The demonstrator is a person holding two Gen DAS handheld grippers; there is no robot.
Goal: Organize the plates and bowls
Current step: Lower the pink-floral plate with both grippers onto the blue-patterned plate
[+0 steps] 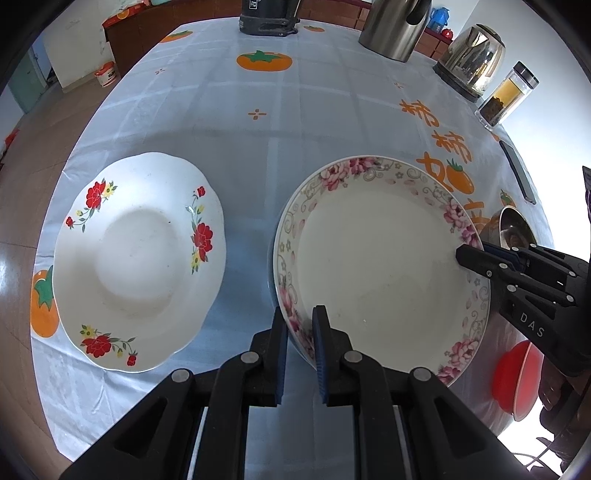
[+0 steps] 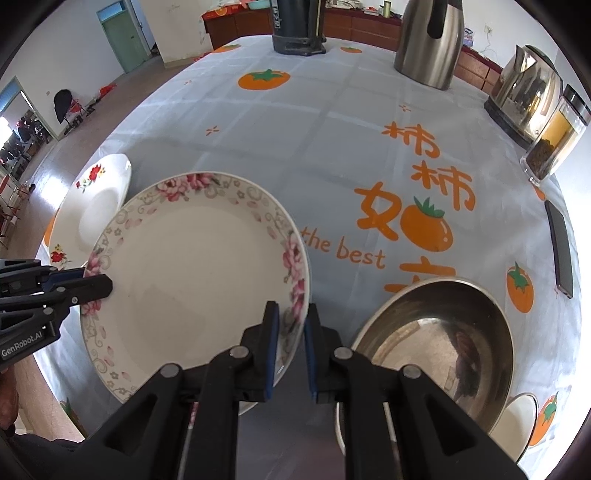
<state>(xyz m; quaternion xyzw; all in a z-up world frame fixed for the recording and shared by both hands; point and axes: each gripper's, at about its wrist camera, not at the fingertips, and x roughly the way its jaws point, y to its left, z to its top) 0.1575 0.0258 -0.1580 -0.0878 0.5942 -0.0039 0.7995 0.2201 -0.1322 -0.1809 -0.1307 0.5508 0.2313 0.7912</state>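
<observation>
A pink-flowered plate [image 1: 380, 266] is held above the tablecloth between both grippers; it also shows in the right wrist view [image 2: 195, 273]. My left gripper [image 1: 300, 321] is shut on its left rim. My right gripper [image 2: 290, 317] is shut on its right rim and shows at the right of the left wrist view [image 1: 476, 254]. A white plate with red flowers [image 1: 138, 262] lies on the table to the left, also seen in the right wrist view [image 2: 92, 199]. A steel bowl [image 2: 436, 350] sits to the right of the held plate.
A red bowl [image 1: 517, 380] sits near the table's right edge. A steel jug [image 2: 428, 44], a kettle [image 2: 524, 99], a glass jar [image 2: 554, 140] and a dark appliance [image 2: 299, 26] stand along the far and right edges. A phone [image 2: 559, 247] lies at the right.
</observation>
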